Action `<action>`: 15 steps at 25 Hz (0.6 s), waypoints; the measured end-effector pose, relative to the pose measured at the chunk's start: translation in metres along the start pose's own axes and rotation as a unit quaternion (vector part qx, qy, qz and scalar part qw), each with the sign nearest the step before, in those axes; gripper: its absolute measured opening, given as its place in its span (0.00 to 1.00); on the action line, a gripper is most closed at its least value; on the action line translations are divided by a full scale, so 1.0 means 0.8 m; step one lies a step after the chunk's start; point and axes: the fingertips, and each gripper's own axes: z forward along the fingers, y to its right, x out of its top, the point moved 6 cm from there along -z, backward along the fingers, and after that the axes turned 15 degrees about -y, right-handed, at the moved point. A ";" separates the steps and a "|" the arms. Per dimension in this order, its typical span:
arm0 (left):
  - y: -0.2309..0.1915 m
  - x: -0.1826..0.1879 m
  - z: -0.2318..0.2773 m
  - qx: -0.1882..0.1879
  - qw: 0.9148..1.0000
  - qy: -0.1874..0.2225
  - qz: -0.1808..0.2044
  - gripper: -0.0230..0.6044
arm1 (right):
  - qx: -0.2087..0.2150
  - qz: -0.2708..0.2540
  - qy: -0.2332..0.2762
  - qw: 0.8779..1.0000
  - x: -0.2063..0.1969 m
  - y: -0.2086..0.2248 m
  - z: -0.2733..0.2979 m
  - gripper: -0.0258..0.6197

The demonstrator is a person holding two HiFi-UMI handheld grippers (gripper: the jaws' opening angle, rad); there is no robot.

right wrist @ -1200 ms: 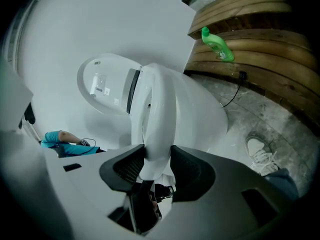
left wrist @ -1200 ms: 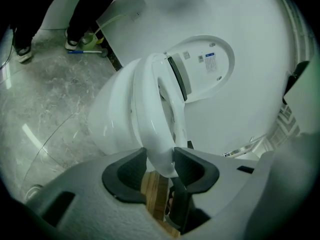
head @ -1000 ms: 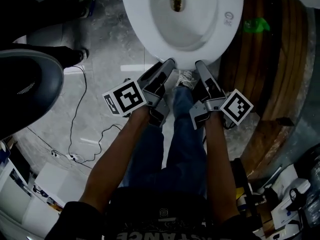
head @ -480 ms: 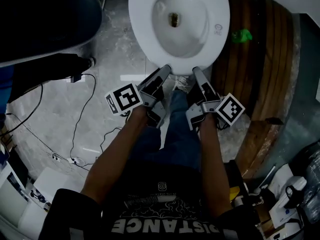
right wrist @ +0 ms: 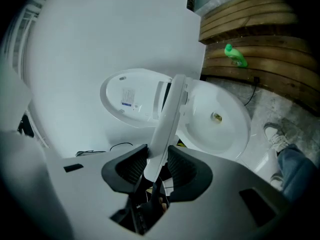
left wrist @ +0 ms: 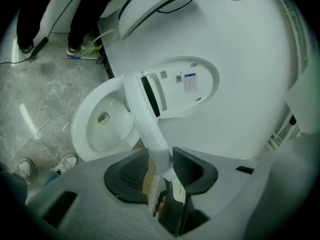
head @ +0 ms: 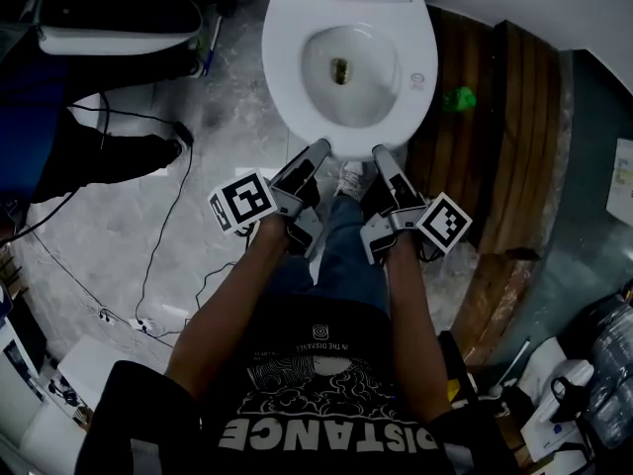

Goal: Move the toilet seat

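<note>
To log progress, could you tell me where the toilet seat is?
In both gripper views the toilet seat stands raised off the bowl, front edge held in the jaws of the left gripper and right gripper, the lid behind it.

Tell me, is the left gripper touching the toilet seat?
Touching. The left gripper view shows the left gripper, its jaws having just closed in, clamping the toilet seat rim.

The white plastic oval toilet seat (left wrist: pixel 144 115) is half raised on its rear hinge, seen edge-on between the white bowl (left wrist: pixel 100 134) and the open lid (left wrist: pixel 187 89). The left gripper (left wrist: pixel 159 169) and right gripper (right wrist: pixel 157 171) both clamp its front rim.
</note>
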 end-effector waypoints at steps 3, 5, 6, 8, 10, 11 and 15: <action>0.023 0.008 -0.007 -0.007 1.000 0.005 0.008 0.29 | 0.008 -0.005 -0.010 1.000 0.007 -0.024 -0.001 0.25; 0.039 0.014 -0.008 -0.013 1.000 0.009 0.014 0.29 | 0.016 -0.009 -0.018 1.000 0.016 -0.039 -0.002 0.25; 0.047 0.015 -0.007 -0.016 1.000 0.013 0.014 0.29 | 0.020 -0.011 -0.022 0.999 0.020 -0.045 -0.003 0.25; 0.060 0.018 -0.007 -0.026 0.999 0.020 0.007 0.29 | 0.029 -0.015 -0.028 0.999 0.026 -0.058 -0.004 0.25; 0.072 0.023 -0.008 -0.034 0.999 0.027 0.007 0.29 | 0.039 -0.018 -0.032 0.999 0.033 -0.070 -0.002 0.25; 0.077 0.027 -0.009 -0.035 0.999 0.030 0.010 0.29 | 0.042 -0.020 -0.034 0.998 0.036 -0.075 -0.001 0.25; 0.099 0.037 -0.013 -0.042 0.998 0.042 0.019 0.29 | 0.054 -0.027 -0.040 0.997 0.045 -0.099 0.000 0.25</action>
